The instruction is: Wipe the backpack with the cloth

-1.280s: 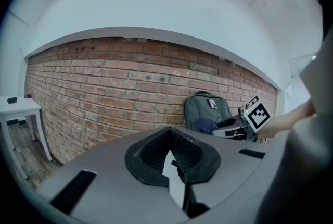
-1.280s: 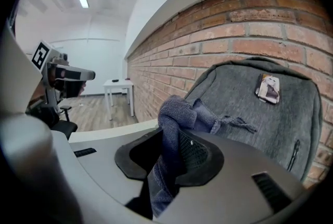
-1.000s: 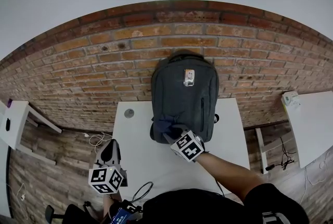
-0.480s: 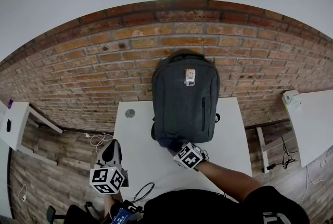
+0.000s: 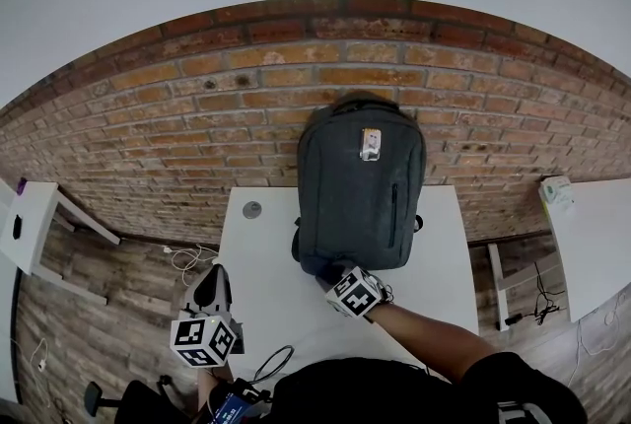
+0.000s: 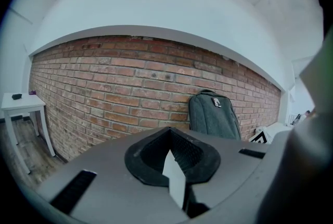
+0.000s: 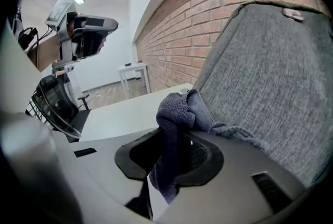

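Note:
A dark grey backpack stands upright on the white table, leaning against the brick wall. It also shows in the left gripper view and fills the right side of the right gripper view. My right gripper is shut on a grey-blue cloth, bunched against the bottom front of the backpack. The cloth barely shows in the head view. My left gripper hangs off the table's left front corner, jaws together with nothing between them.
A small round grey disc lies at the table's back left corner. A white side table stands at far left, another white table at right. Cables lie on the wooden floor.
My right gripper has drawn the cloth down the backpack's lower front to its bottom edge. The head view has shifted slightly. The left gripper has stayed put.

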A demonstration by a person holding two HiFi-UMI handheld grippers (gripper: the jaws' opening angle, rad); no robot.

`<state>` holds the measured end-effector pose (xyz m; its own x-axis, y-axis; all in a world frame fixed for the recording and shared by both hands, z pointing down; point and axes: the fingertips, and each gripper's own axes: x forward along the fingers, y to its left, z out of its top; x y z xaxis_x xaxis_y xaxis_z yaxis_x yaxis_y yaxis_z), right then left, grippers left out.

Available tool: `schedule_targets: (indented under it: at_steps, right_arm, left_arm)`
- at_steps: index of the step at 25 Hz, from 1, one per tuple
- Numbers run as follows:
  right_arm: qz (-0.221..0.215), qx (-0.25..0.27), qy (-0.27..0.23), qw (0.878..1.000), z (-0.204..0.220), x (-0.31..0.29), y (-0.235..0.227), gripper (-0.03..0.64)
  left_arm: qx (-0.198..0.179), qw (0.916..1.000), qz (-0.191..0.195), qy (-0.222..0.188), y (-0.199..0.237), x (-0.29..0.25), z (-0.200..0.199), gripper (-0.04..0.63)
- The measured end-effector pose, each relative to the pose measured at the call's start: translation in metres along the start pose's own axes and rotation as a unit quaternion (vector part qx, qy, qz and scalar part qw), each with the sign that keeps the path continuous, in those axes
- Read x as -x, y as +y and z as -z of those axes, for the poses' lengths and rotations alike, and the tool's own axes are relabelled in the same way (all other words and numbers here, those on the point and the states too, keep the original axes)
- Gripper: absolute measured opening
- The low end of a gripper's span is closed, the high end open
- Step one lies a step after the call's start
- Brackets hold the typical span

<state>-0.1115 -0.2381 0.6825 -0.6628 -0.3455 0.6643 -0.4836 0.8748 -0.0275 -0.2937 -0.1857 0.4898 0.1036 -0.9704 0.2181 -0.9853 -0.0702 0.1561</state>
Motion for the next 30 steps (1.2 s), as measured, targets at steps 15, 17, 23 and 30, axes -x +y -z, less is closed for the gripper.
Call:
schedule_targets:
  at_steps: [15, 17, 23, 30]
  right_arm:
    - [0.035, -0.008, -0.12, 0.992, -0.126, 0.039, -0.064, 0.086]
    - [0.044, -0.017, -0.129, 0.991, -0.141, 0.046, -0.076, 0.086]
    - [0.085, -0.038, -0.155, 0.983, -0.188, 0.068, -0.116, 0.086]
    - [0.12, -0.043, -0.168, 0.978, -0.236, 0.084, -0.156, 0.086]
  left_arm:
    - [0.006, 1.0, -0.004, -0.002, 0.006, 0.001, 0.001, -0.006]
    - [0.006, 1.0, -0.005, -0.001, 0.007, 0.001, 0.001, -0.006]
    - [0.009, 0.9999, -0.007, -0.001, 0.009, 0.002, 0.003, -0.006]
    - [0.013, 0.9999, -0.008, 0.0, 0.01, 0.003, 0.005, -0.006]
